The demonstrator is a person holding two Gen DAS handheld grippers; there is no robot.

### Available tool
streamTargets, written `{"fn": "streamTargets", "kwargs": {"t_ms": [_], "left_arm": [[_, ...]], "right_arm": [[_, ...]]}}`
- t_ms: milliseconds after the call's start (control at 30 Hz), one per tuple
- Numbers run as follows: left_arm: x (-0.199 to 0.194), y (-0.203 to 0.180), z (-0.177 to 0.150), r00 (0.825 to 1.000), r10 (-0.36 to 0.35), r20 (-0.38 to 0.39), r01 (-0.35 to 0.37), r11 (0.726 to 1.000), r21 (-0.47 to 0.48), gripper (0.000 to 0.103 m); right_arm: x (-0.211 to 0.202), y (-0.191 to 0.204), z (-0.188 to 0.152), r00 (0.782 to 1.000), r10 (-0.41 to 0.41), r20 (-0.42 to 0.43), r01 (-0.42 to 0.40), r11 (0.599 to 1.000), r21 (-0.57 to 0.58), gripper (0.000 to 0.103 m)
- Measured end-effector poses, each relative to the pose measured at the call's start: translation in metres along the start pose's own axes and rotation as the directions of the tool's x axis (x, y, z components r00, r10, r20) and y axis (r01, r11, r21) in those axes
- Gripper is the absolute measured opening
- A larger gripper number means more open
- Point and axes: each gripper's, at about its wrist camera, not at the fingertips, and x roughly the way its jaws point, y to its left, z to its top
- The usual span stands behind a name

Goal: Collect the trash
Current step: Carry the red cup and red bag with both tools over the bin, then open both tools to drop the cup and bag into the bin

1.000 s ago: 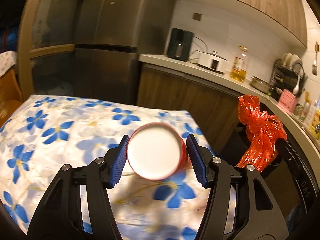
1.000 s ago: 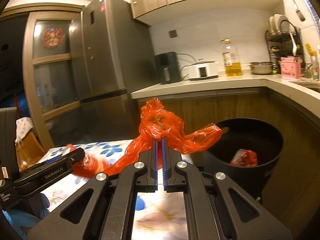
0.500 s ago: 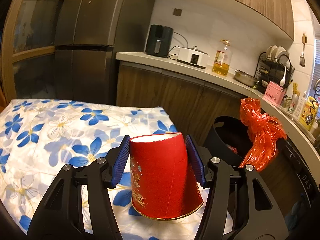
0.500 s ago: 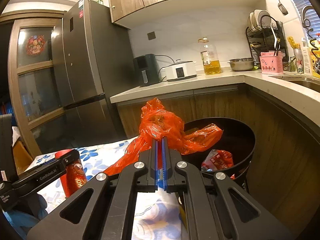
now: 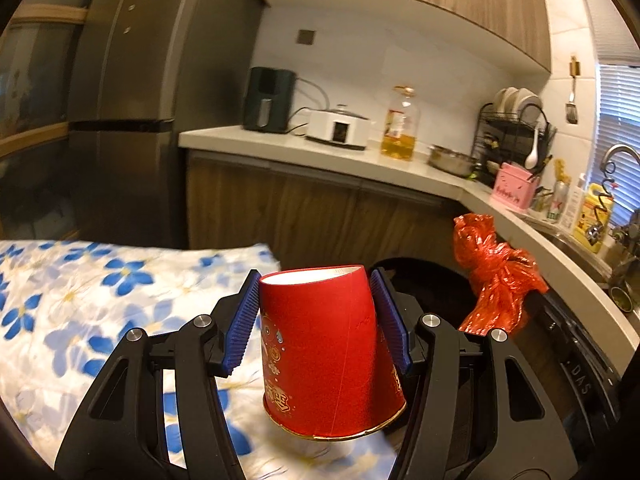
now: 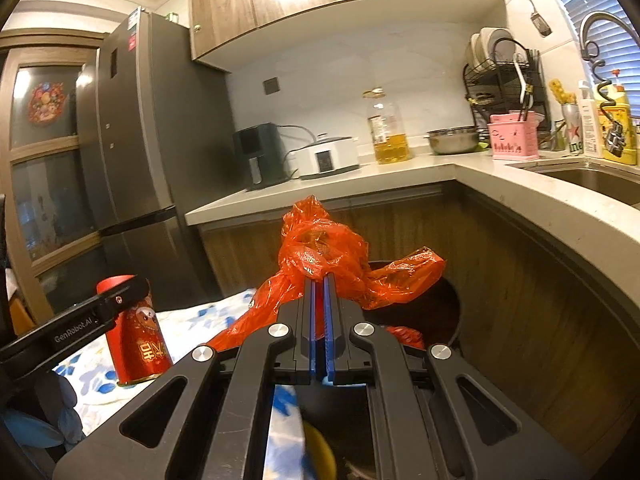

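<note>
Between my left gripper's (image 5: 316, 320) pads sits the red paper cup (image 5: 328, 352), upside down; my right gripper (image 6: 319, 316) pinches the orange plastic bag (image 6: 320, 256). Ahead lies the black bin (image 6: 452, 308); I'd carry both over its mouth before letting go

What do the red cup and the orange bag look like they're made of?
Red cup: probably paper, a glossy printed wall with a thin rolled rim and white inside. Orange bag: thin plastic film, translucent and shiny, crumpled into sharp creases where the right tongs pinch it.
</note>
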Motion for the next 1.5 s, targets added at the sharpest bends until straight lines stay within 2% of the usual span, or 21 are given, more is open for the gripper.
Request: {"fn": "streamTargets", "kwargs": {"t_ms": [267, 500, 800, 867, 1033, 1200, 1300, 1367, 1500], "left_arm": [[0.035, -0.039, 0.007, 0.996, -0.083, -0.012, 0.084, 0.996, 0.028, 0.055], [0.062, -0.071, 0.008, 0.99, -0.136, -0.022, 0.137, 0.989, 0.058, 0.055], [0.09, -0.079, 0.001, 0.989, -0.133, -0.066, 0.137, 0.989, 0.056, 0.056], [0.093, -0.077, 0.0, 0.989, -0.13, -0.074, 0.134, 0.99, 0.051, 0.065], [0.094, -0.071, -0.002, 0.988, -0.132, -0.076, 0.134, 0.99, 0.033, 0.073], [0.091, -0.066, -0.004, 0.988, -0.132, -0.076, 0.134, 0.991, 0.015, 0.077], [0.089, -0.067, -0.004, 0.987, -0.147, -0.07, 0.148, 0.989, 0.01, 0.078], [0.091, -0.069, -0.006, 0.983, -0.171, -0.069, 0.172, 0.985, 0.013, 0.078], [0.093, -0.067, -0.011, 0.981, -0.173, -0.089, 0.174, 0.985, 0.005, 0.078]], "right_arm": [[0.016, -0.031, 0.007, 0.998, -0.063, -0.006, 0.063, 0.998, 0.025, 0.005], [0.033, -0.047, 0.01, 0.994, -0.103, -0.02, 0.103, 0.995, 0.003, 0.005], [0.052, -0.051, 0.006, 0.995, -0.087, -0.055, 0.085, 0.996, -0.028, 0.005], [0.056, -0.053, 0.005, 0.995, -0.078, -0.068, 0.076, 0.997, -0.024, 0.005], [0.059, -0.056, 0.003, 0.994, -0.077, -0.078, 0.077, 0.997, -0.012, 0.024], [0.05, -0.06, 0.001, 0.993, -0.093, -0.075, 0.095, 0.995, 0.014, 0.043], [0.044, -0.062, 0.0, 0.992, -0.102, -0.074, 0.105, 0.994, 0.031, 0.049], [0.04, -0.061, 0.0, 0.991, -0.109, -0.077, 0.113, 0.993, 0.041, 0.049], [0.029, -0.06, -0.002, 0.99, -0.119, -0.072, 0.122, 0.992, 0.036, 0.049]]}}
